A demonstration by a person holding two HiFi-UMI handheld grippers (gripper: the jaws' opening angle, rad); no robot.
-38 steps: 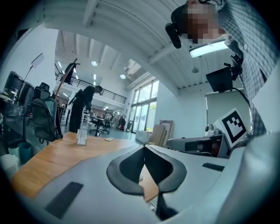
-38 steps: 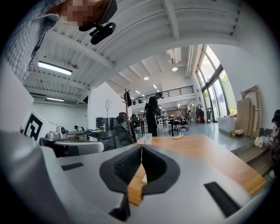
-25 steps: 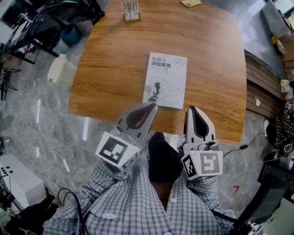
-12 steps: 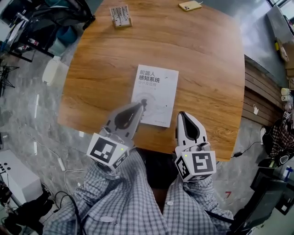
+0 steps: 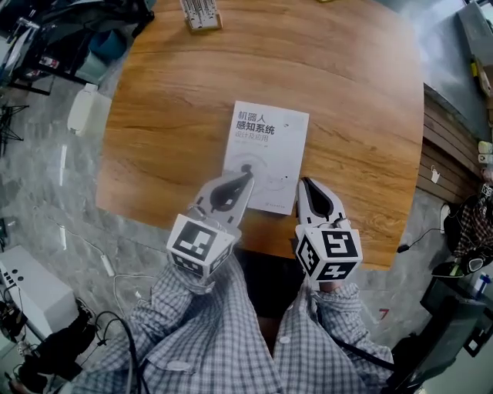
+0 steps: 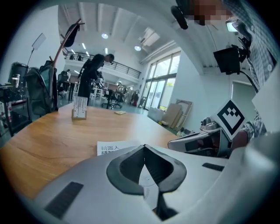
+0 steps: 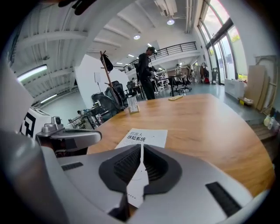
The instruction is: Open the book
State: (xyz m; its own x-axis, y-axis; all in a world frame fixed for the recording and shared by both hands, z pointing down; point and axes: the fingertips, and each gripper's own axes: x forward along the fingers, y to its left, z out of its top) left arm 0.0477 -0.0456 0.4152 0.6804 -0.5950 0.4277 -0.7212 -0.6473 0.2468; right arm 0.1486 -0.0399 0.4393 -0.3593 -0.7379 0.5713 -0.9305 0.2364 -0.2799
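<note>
Book (image 5: 266, 150) lies closed, flat on the wooden table (image 5: 169, 115), near its front edge. Left gripper (image 5: 248, 178) and right gripper (image 5: 306, 185): both jaws pinched together, nothing between. Tips at the book's near end, can't tell if touching. Jaws hide its near edge in both gripper views.

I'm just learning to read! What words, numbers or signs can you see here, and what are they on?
"机器人 感知系统": the big title on the white book.
Smaller line under the title and the cover's tiny bottom print: too small to read.
Card stand at the top of the head view: printed, but too blurred to read.
Left marker cube and right marker cube: black-and-white square patterns, no words.
</note>
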